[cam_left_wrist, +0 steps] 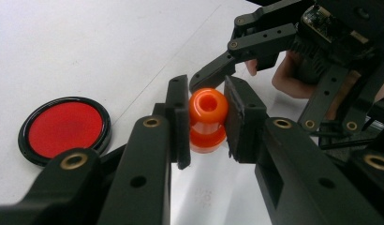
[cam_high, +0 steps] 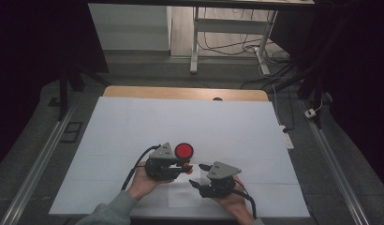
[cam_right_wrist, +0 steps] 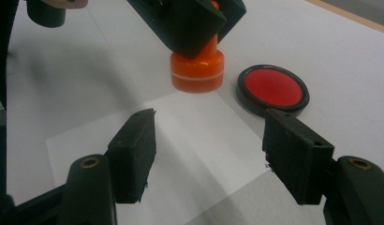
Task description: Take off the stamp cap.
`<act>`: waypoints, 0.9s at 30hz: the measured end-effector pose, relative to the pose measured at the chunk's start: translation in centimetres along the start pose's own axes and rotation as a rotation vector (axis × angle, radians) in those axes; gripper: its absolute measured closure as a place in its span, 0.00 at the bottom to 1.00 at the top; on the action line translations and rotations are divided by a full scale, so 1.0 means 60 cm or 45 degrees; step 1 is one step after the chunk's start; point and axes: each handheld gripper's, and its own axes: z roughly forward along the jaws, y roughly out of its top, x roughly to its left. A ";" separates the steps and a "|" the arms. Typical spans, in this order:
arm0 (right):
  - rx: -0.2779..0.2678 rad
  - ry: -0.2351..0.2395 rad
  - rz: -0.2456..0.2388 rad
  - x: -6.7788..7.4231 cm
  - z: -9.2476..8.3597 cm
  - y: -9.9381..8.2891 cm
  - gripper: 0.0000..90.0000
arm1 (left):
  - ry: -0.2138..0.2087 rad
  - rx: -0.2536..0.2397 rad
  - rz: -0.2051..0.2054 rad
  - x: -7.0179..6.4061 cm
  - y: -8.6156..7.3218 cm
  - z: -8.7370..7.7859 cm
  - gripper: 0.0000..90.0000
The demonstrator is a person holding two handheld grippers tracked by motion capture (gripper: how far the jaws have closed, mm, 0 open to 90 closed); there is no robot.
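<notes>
A small orange plastic piece (cam_left_wrist: 208,117) with a hollow top and a wider base stands upright on the white sheet. My left gripper (cam_left_wrist: 206,91) is shut on its upper part, a pad on each side. In the high view that gripper (cam_high: 187,167) points right, with the orange piece (cam_high: 189,170) at its tips. A red disc in a black rim (cam_high: 184,150) lies flat just beyond it. My right gripper (cam_right_wrist: 209,154) stands open a short way in front of the orange piece (cam_right_wrist: 197,70), with nothing between its jaws. Seen from above, the right gripper (cam_high: 198,175) points left.
A white sheet (cam_high: 134,131) covers the table, and a wooden strip (cam_high: 148,92) shows at its far edge. A smaller, lighter paper rectangle (cam_right_wrist: 180,136) lies under the right gripper's jaws. Desk legs and cables stand on the floor beyond the table.
</notes>
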 end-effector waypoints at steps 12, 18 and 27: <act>0.012 -0.001 -0.010 0.013 0.021 0.012 0.41 | 0.000 0.002 0.003 -0.001 -0.001 0.001 0.80; -0.003 -0.005 -0.003 0.012 0.021 0.015 0.43 | 0.005 0.007 0.002 0.000 -0.002 0.003 0.80; -0.018 -0.002 -0.008 0.013 0.021 0.018 0.51 | 0.004 0.008 0.002 0.001 -0.004 0.005 0.80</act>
